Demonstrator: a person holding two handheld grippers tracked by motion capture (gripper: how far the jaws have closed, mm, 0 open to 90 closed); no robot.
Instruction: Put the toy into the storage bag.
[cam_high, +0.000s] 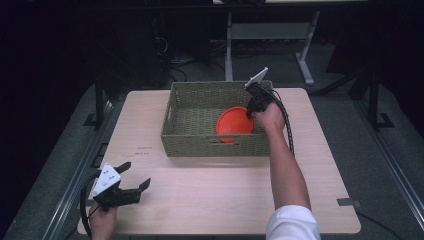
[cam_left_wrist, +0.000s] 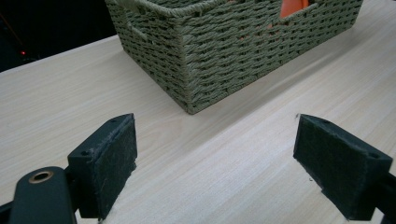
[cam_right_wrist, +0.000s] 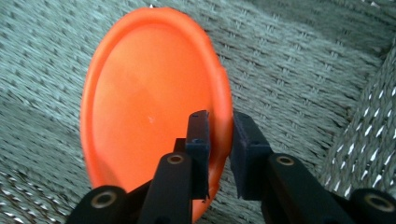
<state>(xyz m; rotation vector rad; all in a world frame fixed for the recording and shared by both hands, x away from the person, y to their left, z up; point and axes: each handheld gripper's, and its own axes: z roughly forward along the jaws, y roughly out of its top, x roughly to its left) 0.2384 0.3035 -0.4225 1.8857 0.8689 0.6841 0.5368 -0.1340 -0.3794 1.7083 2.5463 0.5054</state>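
Note:
An orange plate (cam_high: 234, 122) stands tilted inside the green woven basket (cam_high: 190, 140) at the table's middle back. My right gripper (cam_high: 253, 111) reaches into the basket from its right side and is shut on the plate's rim. In the right gripper view the plate (cam_right_wrist: 140, 107) is held between the two jaws, and the gripper (cam_right_wrist: 219, 126) pinches its right edge over the woven basket floor (cam_right_wrist: 289, 65). My left gripper (cam_high: 135, 175) rests at the table's front left, open and holding nothing. In the left gripper view that gripper (cam_left_wrist: 215, 149) faces a basket corner (cam_left_wrist: 191, 88).
The light wooden table (cam_high: 210, 195) stretches bare between the basket and the front edge. A metal desk frame (cam_high: 270, 35) and cables stand on the dark floor behind the table. Through the basket's handle slot a bit of orange plate (cam_left_wrist: 294, 7) shows.

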